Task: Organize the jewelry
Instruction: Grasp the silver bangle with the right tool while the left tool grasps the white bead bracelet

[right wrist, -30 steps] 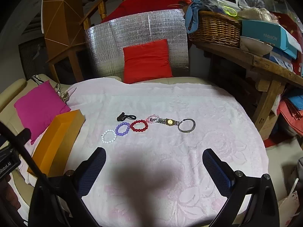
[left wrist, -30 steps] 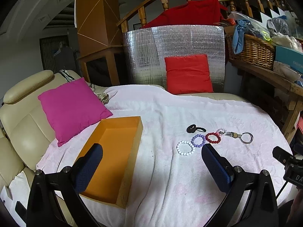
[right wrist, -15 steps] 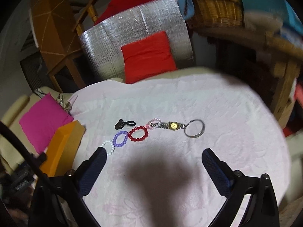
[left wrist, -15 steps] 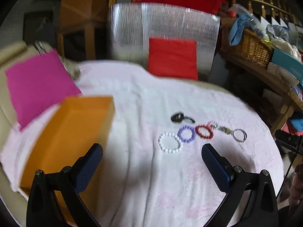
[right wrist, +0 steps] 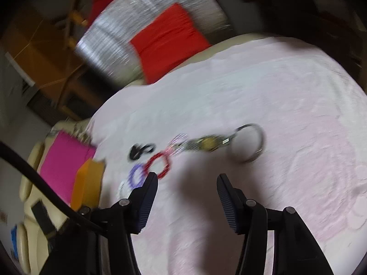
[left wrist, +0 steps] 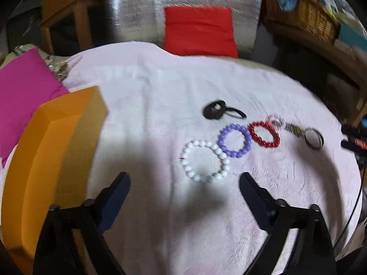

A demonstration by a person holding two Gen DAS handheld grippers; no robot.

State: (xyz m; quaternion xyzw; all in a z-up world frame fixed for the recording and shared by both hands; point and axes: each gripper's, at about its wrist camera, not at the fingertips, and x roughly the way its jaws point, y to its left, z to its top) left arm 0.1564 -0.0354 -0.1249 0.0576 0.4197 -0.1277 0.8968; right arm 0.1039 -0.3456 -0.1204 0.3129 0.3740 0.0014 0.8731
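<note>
A row of jewelry lies on the pale pink cloth (left wrist: 160, 105): a white bead bracelet (left wrist: 204, 160), a purple one (left wrist: 234, 140), a red one (left wrist: 264, 134), a clear pink one (left wrist: 276, 118), a watch (left wrist: 293, 129), a metal bangle (left wrist: 313, 138) and a black hair tie (left wrist: 220, 110). My left gripper (left wrist: 184, 182) hovers just short of the white bracelet, its jaws closing with nothing between them. In the right wrist view my right gripper (right wrist: 187, 180) is closing too, empty, below the watch (right wrist: 206, 143) and bangle (right wrist: 248, 146), its left finger beside the red bracelet (right wrist: 158, 163).
An open orange box (left wrist: 52, 151) sits at the cloth's left edge, a magenta cushion (left wrist: 23, 96) behind it. A red cushion (left wrist: 199, 32) leans on a silver foil panel (left wrist: 142, 6) at the back. A wicker basket (left wrist: 307, 16) stands on a wooden shelf at the right.
Both grippers dropped and came closer to the jewelry row, which looms larger. The right gripper's jaws narrowed a lot and its view rolled; the left jaws narrowed slightly.
</note>
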